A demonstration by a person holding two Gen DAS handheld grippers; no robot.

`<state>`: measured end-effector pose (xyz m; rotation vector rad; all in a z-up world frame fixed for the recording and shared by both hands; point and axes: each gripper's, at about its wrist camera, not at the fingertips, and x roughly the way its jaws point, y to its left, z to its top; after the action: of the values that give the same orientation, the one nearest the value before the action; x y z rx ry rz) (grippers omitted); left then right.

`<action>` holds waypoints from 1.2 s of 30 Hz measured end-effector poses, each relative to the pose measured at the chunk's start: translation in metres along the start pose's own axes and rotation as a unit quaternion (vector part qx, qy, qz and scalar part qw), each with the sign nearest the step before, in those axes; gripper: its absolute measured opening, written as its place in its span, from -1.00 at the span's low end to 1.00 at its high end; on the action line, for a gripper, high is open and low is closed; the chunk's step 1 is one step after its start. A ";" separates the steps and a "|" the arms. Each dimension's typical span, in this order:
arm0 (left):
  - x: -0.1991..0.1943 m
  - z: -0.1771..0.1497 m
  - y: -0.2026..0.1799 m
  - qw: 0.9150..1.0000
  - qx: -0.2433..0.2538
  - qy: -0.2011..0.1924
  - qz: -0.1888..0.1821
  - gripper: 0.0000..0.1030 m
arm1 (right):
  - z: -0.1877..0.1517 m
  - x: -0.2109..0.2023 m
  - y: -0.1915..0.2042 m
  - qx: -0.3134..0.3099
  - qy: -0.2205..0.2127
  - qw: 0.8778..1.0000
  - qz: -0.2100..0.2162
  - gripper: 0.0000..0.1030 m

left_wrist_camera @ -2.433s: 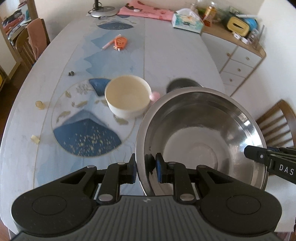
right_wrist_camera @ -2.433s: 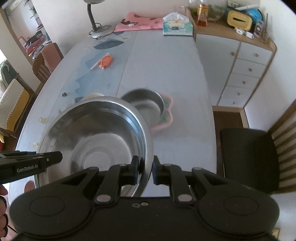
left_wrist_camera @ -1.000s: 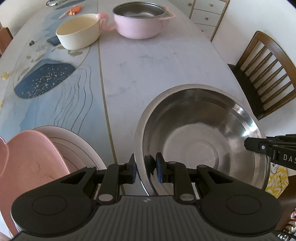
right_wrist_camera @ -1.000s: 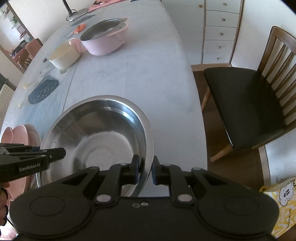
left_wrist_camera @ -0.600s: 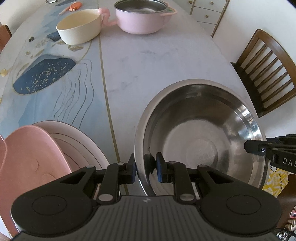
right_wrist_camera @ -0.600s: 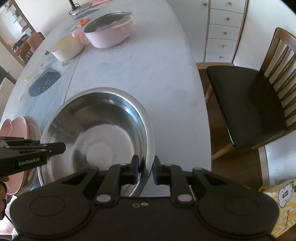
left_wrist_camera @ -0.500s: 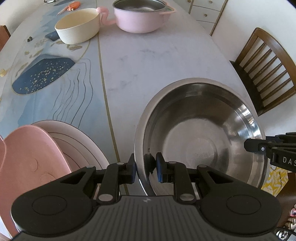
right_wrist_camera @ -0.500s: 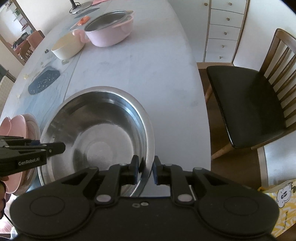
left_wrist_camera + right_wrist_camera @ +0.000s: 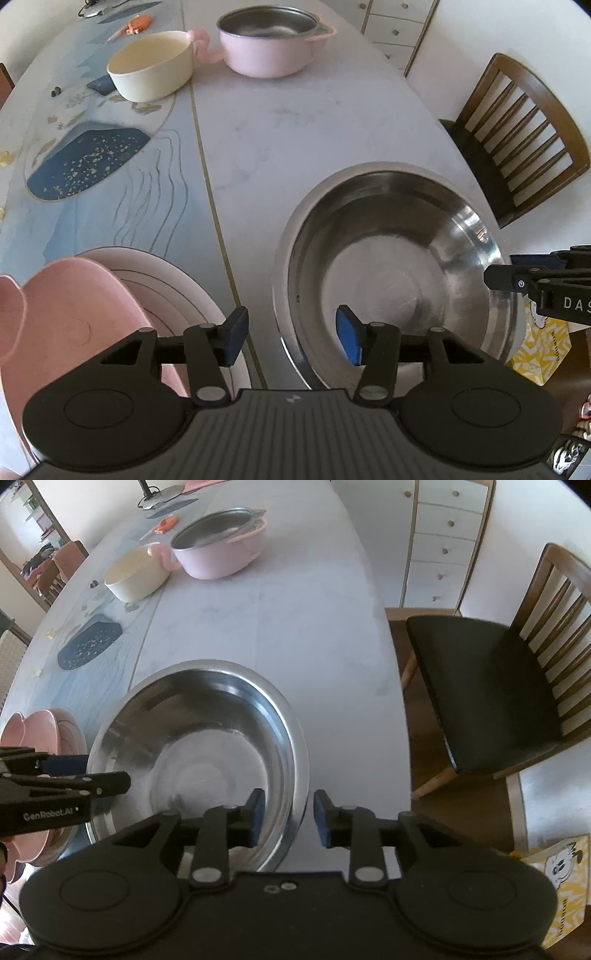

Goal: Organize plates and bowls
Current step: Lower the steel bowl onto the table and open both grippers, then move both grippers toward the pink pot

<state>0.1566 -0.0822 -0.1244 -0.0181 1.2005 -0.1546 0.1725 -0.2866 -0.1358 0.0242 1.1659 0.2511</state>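
Note:
A large steel bowl (image 9: 391, 266) (image 9: 199, 746) rests on the near end of the marble table (image 9: 295, 122). My left gripper (image 9: 291, 338) straddles the bowl's left rim; its jaws are opening and the blue pads stand clear of the metal. My right gripper (image 9: 284, 818) straddles the right rim, jaws also opening, pads off the rim. A pink plate (image 9: 74, 317) lies on a white plate (image 9: 177, 284) just left of the bowl. Farther off stand a cream bowl (image 9: 151, 75) and a pink pot (image 9: 273, 44).
A wooden chair (image 9: 509, 672) with a black seat stands right of the table, and a white drawer unit (image 9: 443, 542) behind it. An orange tool (image 9: 135, 24) and a lamp base lie at the far end. A yellow box (image 9: 565, 878) sits on the floor.
Both grippers were shut on the steel bowl's rim; now both have opened and released it. The bowl has settled on the table and sits still.

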 end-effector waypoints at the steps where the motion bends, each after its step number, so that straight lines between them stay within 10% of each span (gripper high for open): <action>1: -0.003 0.000 0.001 1.000 0.000 -0.005 -0.001 0.00 | 0.001 -0.002 0.000 -0.002 -0.002 1.000 -0.001 -0.34; 19: -0.087 0.020 0.017 0.987 0.006 -0.159 -0.004 0.49 | 0.033 -0.062 0.025 -0.049 -0.073 0.995 0.039 0.25; 36: -0.089 0.088 0.035 0.976 -0.059 -0.209 0.007 0.79 | 0.138 -0.065 0.031 -0.110 -0.138 0.983 0.046 0.56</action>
<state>0.2114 -0.0420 -0.0136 -0.1396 0.7882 -0.0608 0.2683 -0.2549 -0.0171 -0.0790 0.8574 0.4432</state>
